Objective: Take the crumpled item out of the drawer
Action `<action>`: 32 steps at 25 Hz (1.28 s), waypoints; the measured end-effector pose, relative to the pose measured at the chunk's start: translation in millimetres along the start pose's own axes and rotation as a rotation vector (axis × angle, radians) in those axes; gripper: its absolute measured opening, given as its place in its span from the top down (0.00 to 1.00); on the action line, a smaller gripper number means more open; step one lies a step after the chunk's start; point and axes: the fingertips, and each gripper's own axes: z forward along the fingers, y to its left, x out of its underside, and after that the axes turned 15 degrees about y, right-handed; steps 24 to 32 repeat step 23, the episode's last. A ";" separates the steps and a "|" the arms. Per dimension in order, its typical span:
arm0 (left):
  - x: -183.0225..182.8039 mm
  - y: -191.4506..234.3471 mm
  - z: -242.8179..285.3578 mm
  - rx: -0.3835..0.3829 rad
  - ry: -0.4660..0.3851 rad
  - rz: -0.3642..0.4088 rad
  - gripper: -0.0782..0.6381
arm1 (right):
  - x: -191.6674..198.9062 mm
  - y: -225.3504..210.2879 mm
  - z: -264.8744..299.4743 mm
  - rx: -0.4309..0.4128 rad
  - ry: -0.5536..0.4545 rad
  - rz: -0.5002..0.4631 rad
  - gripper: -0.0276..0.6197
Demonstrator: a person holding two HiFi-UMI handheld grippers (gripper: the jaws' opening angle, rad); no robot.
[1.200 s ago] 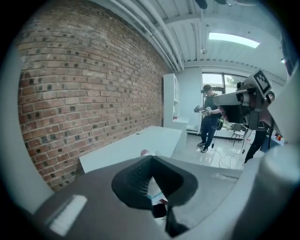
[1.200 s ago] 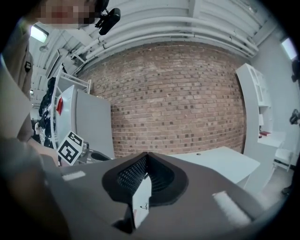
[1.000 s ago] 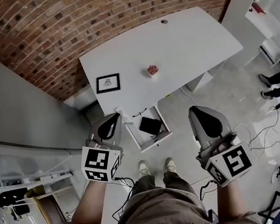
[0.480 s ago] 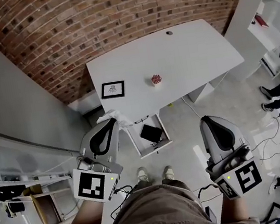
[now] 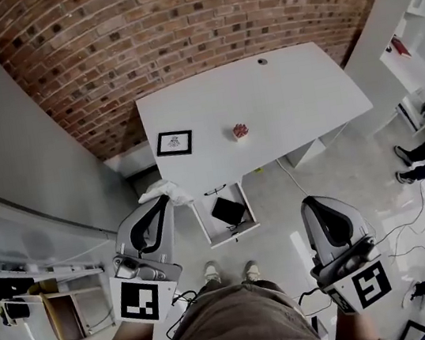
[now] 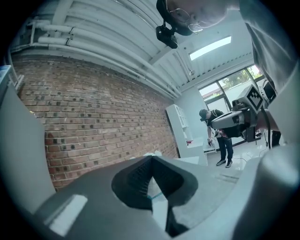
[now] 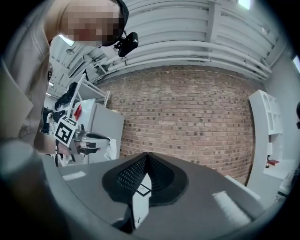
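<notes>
In the head view my left gripper is shut on the crumpled white item, held in the air left of the open drawer. The left gripper view shows its jaws closed, with a bit of white item peeking past the left gripper's tip. A flat black thing lies in the drawer. My right gripper hangs to the drawer's right over the floor, shut and holding nothing; its tips meet. In the right gripper view the left gripper holds the white item.
The white table stands against a brick wall and carries a small framed picture and a small red object. Cables trail across the floor at right. A person stands by white shelving. A grey partition rises at left.
My left gripper has drawn back and leftward from the drawer with the crumpled white item in it. The right gripper has dropped lower in the view.
</notes>
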 end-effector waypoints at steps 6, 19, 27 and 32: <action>-2.2 -2.0 5.5 0.002 0.000 0.001 0.89 | -1.3 9.5 6.6 -0.022 0.003 -0.049 0.91; -5.3 -5.7 14.5 0.031 0.003 -0.011 0.89 | 4.3 5.5 12.7 -0.011 0.014 -0.033 0.91; -7.0 -5.6 17.1 0.033 -0.003 -0.014 0.89 | 4.8 3.6 14.8 -0.009 0.007 -0.033 0.91; -7.0 -5.6 17.1 0.033 -0.003 -0.014 0.89 | 4.8 3.6 14.8 -0.009 0.007 -0.033 0.91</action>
